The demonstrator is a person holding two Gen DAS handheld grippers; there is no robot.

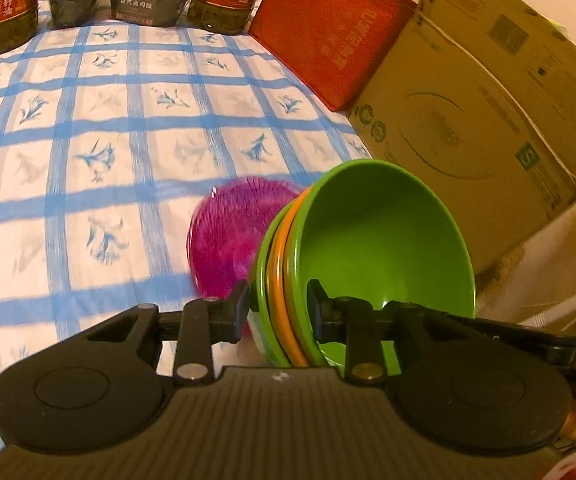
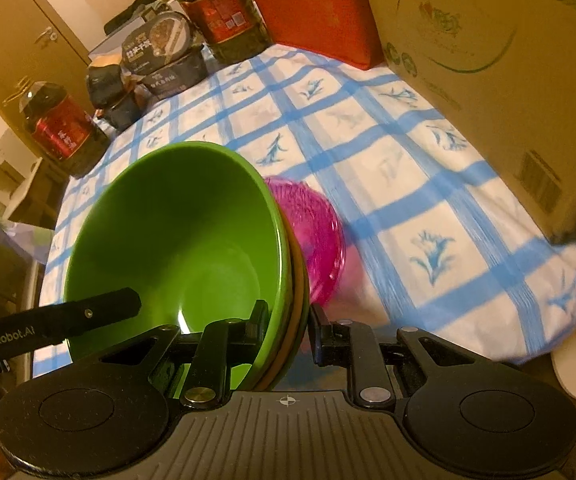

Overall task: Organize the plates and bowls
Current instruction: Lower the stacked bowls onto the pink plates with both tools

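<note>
Your left gripper (image 1: 278,306) has its jaws narrowed onto the rim of the nested bowl stack (image 1: 288,280), one finger outside, one inside the top green bowl (image 1: 383,240). Your right gripper (image 2: 288,320) does the same on the opposite rim, closed down to a narrow gap around the walls. So both tools are pinching the same stack, which hangs tilted above the checked tablecloth (image 1: 88,120).

From the left wrist you can read the layers: green, then an orange bowl (image 1: 278,272), then green again. The right wrist shows mostly the green interior, with the layers only as thin edges. It also catches the other gripper's black finger (image 2: 100,308) reaching over the near rim.

Just behind the stack sits the magenta plate (image 1: 228,236), blurred in both views; whether it touches the bowls you cannot tell.

Farther back, a cardboard box (image 1: 487,100) and red bag (image 1: 327,28) line one side, with oil bottles (image 1: 6,4) and black food tubs (image 1: 152,4) at the far edge. Only the right wrist shows the wooden cupboard doors (image 2: 16,40) beyond.
</note>
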